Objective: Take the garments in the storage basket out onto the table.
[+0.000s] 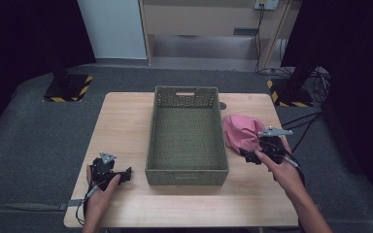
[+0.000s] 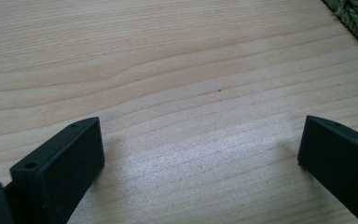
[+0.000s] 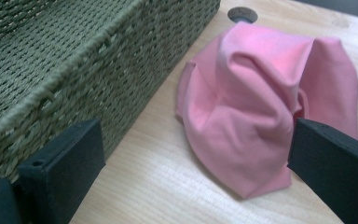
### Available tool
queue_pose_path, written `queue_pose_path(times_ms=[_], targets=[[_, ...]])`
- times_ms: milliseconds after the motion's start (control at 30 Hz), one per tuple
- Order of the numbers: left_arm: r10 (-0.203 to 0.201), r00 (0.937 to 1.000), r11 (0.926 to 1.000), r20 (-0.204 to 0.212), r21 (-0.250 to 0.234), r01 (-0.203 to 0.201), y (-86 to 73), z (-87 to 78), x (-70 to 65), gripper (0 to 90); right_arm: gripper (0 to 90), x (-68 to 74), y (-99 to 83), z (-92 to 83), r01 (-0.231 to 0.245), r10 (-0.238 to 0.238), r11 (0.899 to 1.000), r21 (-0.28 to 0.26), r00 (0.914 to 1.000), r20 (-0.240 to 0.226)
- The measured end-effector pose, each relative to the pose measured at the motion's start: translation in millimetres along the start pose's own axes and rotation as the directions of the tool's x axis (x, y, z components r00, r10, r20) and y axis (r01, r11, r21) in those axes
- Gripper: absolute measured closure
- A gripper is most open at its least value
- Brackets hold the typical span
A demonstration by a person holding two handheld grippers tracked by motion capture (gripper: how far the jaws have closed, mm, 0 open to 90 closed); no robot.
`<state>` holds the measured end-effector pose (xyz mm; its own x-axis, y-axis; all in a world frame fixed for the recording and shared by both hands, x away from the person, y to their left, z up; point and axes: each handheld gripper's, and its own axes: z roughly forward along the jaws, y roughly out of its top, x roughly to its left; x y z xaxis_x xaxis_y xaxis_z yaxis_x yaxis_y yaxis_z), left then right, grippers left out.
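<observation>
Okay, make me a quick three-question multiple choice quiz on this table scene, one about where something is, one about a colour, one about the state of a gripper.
1. Where does the pink cloth lie?
A. inside the basket
B. on the table, on the right gripper's side of the basket
C. on the floor

2. What colour is the woven basket?
A. green
B. white
C. red

3. How does the left gripper stand?
A. shut on the cloth
B. shut on the basket rim
C. open over bare table

Answers:
1 B, the high view shows the cloth bunched on the wooden table beside the basket's wall, near the right gripper.
2 A, its weave is olive green in the high view and the right gripper view.
3 C, the left gripper view shows its jaws wide apart with just wood between them.
</observation>
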<state>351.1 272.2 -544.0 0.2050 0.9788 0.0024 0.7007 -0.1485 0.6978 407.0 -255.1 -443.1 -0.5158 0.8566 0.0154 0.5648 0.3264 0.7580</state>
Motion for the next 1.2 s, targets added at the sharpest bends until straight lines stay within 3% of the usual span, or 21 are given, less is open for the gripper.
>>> queue_pose_path(times_ms=[467, 900, 1067, 1200], targets=[[0.0, 1.0, 1.0, 0.0, 0.0, 0.0, 0.0, 0.0, 0.0, 0.0, 3.9, 6.2, -32.7, 10.8, -0.013, 0.014, 0.999, 0.052, 0.9999, -0.009], [0.0, 1.0, 1.0, 0.0, 0.0, 0.0, 0.0, 0.0, 0.0, 0.0, 4.0, 25.9, -80.2, 41.7, -0.007, 0.01, 0.989, 0.15, 0.9999, -0.014], [0.0, 1.0, 1.0, 0.0, 0.0, 0.0, 0.0, 0.0, 0.0, 0.0, 0.8, 30.8, -86.3, 47.2, 0.019, -0.018, 0.989, 0.145, 0.9998, -0.007], [0.0, 1.0, 1.0, 0.0, 0.0, 0.0, 0.0, 0.0, 0.0, 0.0, 0.4, 32.0, -89.6, 47.1, 0.013, -0.014, 0.993, 0.119, 0.9999, 0.003]])
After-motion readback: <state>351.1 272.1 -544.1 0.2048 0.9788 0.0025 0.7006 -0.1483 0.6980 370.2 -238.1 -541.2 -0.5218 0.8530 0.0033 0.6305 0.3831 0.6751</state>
